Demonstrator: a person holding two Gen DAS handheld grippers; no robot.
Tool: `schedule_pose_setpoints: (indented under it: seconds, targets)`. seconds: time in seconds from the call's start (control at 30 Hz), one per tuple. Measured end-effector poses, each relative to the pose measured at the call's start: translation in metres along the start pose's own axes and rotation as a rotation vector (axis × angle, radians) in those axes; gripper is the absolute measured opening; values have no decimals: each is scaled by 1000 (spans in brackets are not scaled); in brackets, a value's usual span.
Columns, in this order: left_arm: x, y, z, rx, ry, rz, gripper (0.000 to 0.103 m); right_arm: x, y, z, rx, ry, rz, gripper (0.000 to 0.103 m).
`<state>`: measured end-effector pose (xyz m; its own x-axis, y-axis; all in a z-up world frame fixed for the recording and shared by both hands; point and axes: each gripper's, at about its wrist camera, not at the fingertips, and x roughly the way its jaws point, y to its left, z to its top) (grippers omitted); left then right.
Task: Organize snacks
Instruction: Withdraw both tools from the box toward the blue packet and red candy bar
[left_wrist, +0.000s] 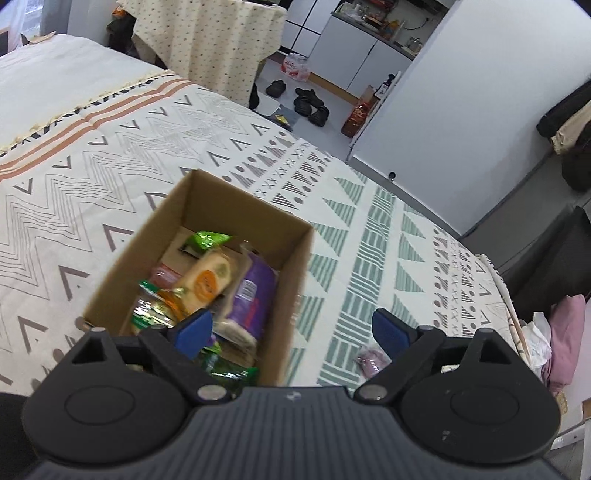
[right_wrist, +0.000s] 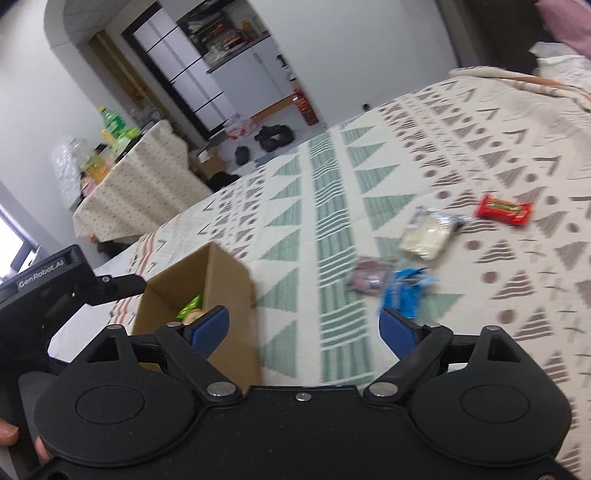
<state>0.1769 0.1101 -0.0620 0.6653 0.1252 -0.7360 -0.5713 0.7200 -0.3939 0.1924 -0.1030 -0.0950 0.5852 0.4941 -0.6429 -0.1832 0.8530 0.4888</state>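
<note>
An open cardboard box (left_wrist: 291, 266) sits on the patterned bedspread (left_wrist: 129, 155) and holds several snack packets: a purple one (left_wrist: 253, 299), a yellow-orange one (left_wrist: 207, 280) and green ones. My left gripper (left_wrist: 291, 328) is open and empty, just above the box's near right corner. My right gripper (right_wrist: 304, 328) is open and empty, above the bedspread right of the box (right_wrist: 225, 280). Loose snacks lie ahead of it: a blue packet (right_wrist: 404, 291), a dark pink one (right_wrist: 369, 278), a white one (right_wrist: 426, 234) and a red bar (right_wrist: 504, 209). The pink one also shows in the left wrist view (left_wrist: 369, 360).
The other gripper's black body (right_wrist: 48, 291) is at the left of the right wrist view. Beyond the bed stand a cloth-covered table (right_wrist: 140, 188) with bottles, shoes on the floor (left_wrist: 310, 103) and a white cabinet (left_wrist: 443, 110). Pink clothes (left_wrist: 565, 332) lie at the bed's right edge.
</note>
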Motion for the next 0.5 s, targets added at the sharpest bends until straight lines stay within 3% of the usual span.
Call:
schedule_pose_setpoints:
  seconds: [0.5]
  targets:
    - [18,-66,-51,107,90,-27,93,-35,-81,10,57,-36,-60,89]
